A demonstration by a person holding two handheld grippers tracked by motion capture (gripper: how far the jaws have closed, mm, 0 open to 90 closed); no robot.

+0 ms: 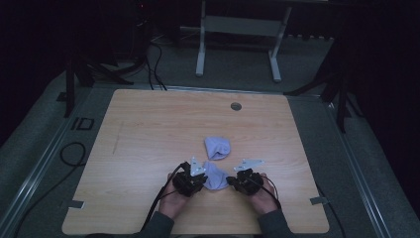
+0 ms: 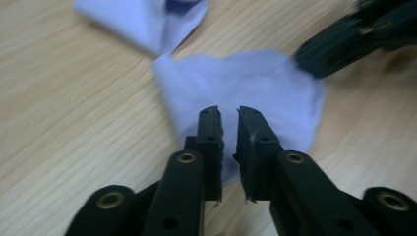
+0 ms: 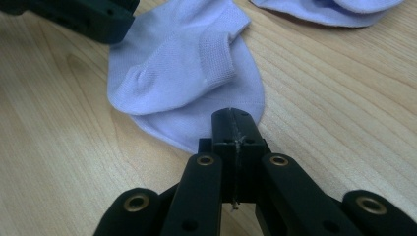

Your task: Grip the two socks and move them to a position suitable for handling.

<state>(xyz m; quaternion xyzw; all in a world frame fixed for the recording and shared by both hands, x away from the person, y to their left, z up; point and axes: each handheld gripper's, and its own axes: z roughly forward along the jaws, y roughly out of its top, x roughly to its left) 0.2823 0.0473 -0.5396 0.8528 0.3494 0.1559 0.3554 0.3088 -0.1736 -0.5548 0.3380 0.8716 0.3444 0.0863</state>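
Observation:
Two pale lilac socks lie on the wooden table [image 1: 148,129]. The near sock [image 1: 216,177] [image 2: 255,78] [image 3: 187,64] lies flat between my two grippers. A far sock [image 1: 218,148] [image 2: 142,19] [image 3: 334,10] sits just beyond it. My left gripper [image 1: 202,177] [image 2: 228,112] is over the near sock's left end, its jaws a narrow gap apart with lilac fabric showing between them. My right gripper [image 1: 230,179] [image 3: 236,113] has its jaws pressed together on the sock's right edge. Each gripper also appears in the other's view: the right gripper [image 2: 307,61], the left gripper [image 3: 120,27].
A round cable hole [image 1: 236,106] sits in the table's far middle. Beyond the table stands a white desk frame [image 1: 200,49] on the grey floor. A black cable loop [image 1: 74,153] lies on the floor to the left. Both hands rest near the table's front edge.

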